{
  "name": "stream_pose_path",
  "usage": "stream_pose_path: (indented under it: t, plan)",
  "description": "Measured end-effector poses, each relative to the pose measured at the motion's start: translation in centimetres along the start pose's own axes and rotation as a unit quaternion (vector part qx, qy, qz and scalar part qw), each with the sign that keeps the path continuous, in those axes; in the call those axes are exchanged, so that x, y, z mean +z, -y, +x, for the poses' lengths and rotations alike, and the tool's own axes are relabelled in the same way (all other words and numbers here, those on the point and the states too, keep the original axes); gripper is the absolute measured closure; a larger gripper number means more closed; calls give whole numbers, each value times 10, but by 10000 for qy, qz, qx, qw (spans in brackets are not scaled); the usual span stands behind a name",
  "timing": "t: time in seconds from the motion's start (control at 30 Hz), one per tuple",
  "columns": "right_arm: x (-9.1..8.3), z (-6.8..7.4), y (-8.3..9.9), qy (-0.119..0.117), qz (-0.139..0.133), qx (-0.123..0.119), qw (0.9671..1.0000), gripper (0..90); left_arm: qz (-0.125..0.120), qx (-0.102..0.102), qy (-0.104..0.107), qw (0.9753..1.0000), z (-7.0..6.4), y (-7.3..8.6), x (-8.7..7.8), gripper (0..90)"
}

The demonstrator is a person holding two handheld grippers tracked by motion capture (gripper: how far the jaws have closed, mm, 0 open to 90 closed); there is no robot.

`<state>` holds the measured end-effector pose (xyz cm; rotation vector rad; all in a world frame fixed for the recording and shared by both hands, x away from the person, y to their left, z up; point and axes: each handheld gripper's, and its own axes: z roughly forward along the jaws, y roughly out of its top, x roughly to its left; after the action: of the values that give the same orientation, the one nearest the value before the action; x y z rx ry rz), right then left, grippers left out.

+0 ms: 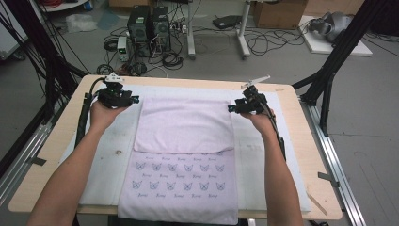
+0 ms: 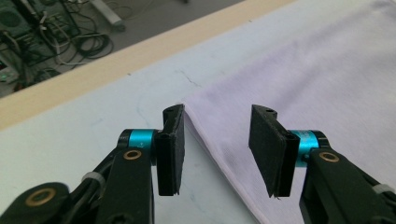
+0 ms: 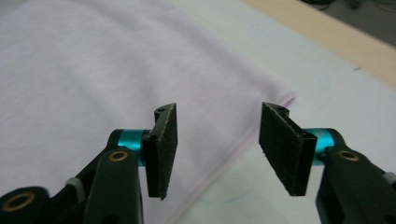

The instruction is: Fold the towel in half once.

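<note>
A pale pink towel [image 1: 183, 125] lies on the white mat, its far half folded over the near half, which shows small blue cat-face prints [image 1: 179, 176]. My left gripper [image 1: 134, 99] hovers open at the fold's far left corner [image 2: 187, 100], with the towel edge running between its jaws. My right gripper [image 1: 231, 108] hovers open at the far right corner [image 3: 285, 95]; the towel's side edge passes under its jaws. Nothing is held by either one.
A white mat [image 1: 106, 150] covers most of the wooden table [image 1: 56, 141]. The towel's near end hangs over the table's front edge. Beyond the far edge the floor holds computer towers [image 1: 148, 28], cables and boxes.
</note>
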<state>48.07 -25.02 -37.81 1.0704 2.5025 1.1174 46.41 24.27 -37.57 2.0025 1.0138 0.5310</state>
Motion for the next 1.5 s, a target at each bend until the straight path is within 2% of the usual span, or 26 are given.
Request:
stream_pose_path:
  t: [0.03, 0.07, 0.13, 0.17, 0.2, 0.3, 0.4, 0.53, 0.6, 0.73, 0.83, 0.9, 1.03, 1.17, 1.23, 1.3, 1.4, 1.5]
  plan:
    - [2, 1, 3, -213, 92, 146, 9996, 405, 25, 24, 78, 10000, -2, 4, 0, 551]
    - [3, 5, 7, -311, 79, 192, 9993, 412, 29, 57, 151, 9999, -5, 9, 0, 543]
    - [0, 18, 17, -176, -224, -117, 9995, 439, 15, 140, 280, 9995, -13, 17, -1, 539]
    - [-1, 23, 21, -181, -275, -167, 9993, 439, -55, 196, 378, 9991, -17, 22, -2, 539]
    - [0, 27, 26, -325, -289, -164, 9989, 439, -57, 243, 417, 9988, -20, 24, -3, 543]
    - [-2, 39, 35, -319, -214, -395, 9985, 433, -100, 339, 584, 9977, -30, 36, -8, 544]
    - [-6, 47, 43, -455, -282, -446, 9976, 414, -98, 416, 721, 9965, -36, 45, -12, 546]
    - [-11, 53, 49, -560, -403, -333, 9971, 350, -199, 417, 825, 9955, -41, 58, -21, 539]
    - [-13, 57, 53, -535, -474, -353, 9968, 311, -199, 410, 891, 9950, -43, 64, -24, 533]
    - [-12, 65, 58, -478, -440, -439, 9969, 259, -164, 510, 1018, 9934, -52, 72, -27, 511]
    - [-11, 71, 63, -395, -366, -629, 9966, 291, -109, 629, 1148, 9913, -58, 76, -28, 514]
    - [-10, 73, 68, -404, -298, -707, 9962, 354, -59, 718, 1213, 9900, -63, 80, -27, 539]
    - [-7, 76, 79, -421, -186, -834, 9955, 441, 89, 753, 1296, 9887, -69, 88, -22, 563]
    - [-1, 81, 81, -537, 144, -953, 9939, 494, 277, 845, 1361, 9867, -73, 97, -17, 605]
    - [4, 85, 81, -507, 301, -1088, 9923, 524, 263, 907, 1315, 9868, -74, 99, -18, 620]
    - [9, 88, 83, -521, 495, -1111, 9912, 548, 272, 932, 1258, 9873, -76, 99, -18, 623]
    - [11, 90, 84, -475, 435, -1140, 9914, 601, 251, 928, 1205, 9880, -78, 100, -19, 628]
    - [10, 92, 83, -500, 466, -1163, 9909, 717, 256, 985, 1217, 9873, -78, 100, -19, 716]
